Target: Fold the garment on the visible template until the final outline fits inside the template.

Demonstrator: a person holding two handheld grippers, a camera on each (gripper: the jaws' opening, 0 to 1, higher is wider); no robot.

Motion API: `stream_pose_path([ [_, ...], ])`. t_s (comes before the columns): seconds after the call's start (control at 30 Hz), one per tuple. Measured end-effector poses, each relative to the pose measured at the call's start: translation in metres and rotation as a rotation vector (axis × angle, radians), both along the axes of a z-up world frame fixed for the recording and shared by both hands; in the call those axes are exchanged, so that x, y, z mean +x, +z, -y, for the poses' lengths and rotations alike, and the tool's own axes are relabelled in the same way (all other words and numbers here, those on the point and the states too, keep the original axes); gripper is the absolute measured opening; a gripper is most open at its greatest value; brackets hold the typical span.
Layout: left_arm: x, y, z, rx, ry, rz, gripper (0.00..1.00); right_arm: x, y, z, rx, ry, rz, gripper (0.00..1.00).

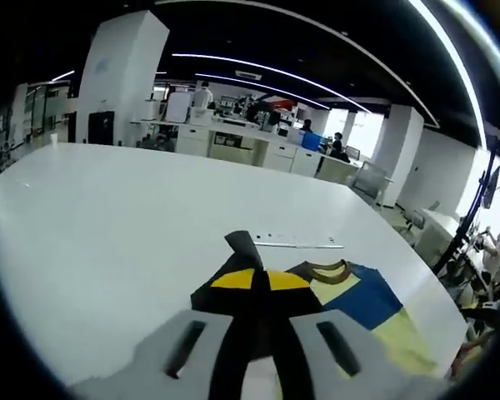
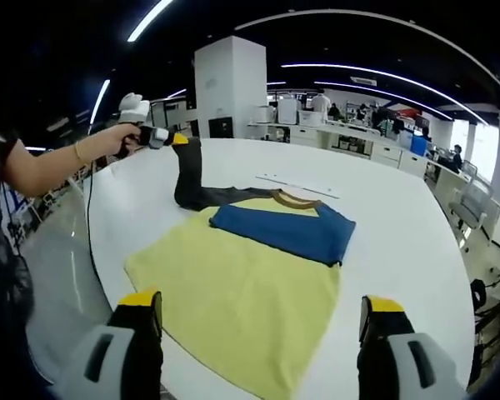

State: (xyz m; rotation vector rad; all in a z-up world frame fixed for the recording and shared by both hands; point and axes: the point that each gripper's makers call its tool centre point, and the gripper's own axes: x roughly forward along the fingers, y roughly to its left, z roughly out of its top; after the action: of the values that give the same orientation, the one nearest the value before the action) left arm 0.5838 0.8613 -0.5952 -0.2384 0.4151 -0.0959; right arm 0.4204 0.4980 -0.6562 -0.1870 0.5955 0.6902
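A T-shirt (image 2: 250,292) with a yellow body, a blue chest band (image 2: 283,229), a brown collar (image 2: 296,198) and dark sleeves lies flat on the white table (image 2: 400,208). Its dark sleeve (image 2: 187,179) is lifted up to the left gripper (image 2: 162,136), which a person's hand holds above the table's left side. In the left gripper view my left gripper (image 1: 260,282) is shut on that dark sleeve (image 1: 242,243), with the T-shirt (image 1: 375,312) lying to the right. My right gripper (image 2: 260,302) stands open above the shirt's near hem, holding nothing.
A thin pale strip (image 2: 296,185) lies on the table beyond the collar, also visible as a strip (image 1: 300,243). The person's arm (image 2: 50,167) reaches in from the left. Office desks (image 1: 250,142), a white pillar (image 2: 229,87) and people stand far behind the table.
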Motion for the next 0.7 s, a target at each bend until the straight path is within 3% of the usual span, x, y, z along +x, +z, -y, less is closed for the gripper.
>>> stream_pose_path([
  [0.27,0.008,0.009,0.041,-0.015,-0.073,0.016,0.0,0.0,0.0,0.001,0.012,-0.006,0.003,0.99],
  [0.7,0.017,0.011,0.091,-0.047,-0.159,0.014,0.0,-0.001,0.0,0.004,0.015,-0.017,-0.001,0.99],
])
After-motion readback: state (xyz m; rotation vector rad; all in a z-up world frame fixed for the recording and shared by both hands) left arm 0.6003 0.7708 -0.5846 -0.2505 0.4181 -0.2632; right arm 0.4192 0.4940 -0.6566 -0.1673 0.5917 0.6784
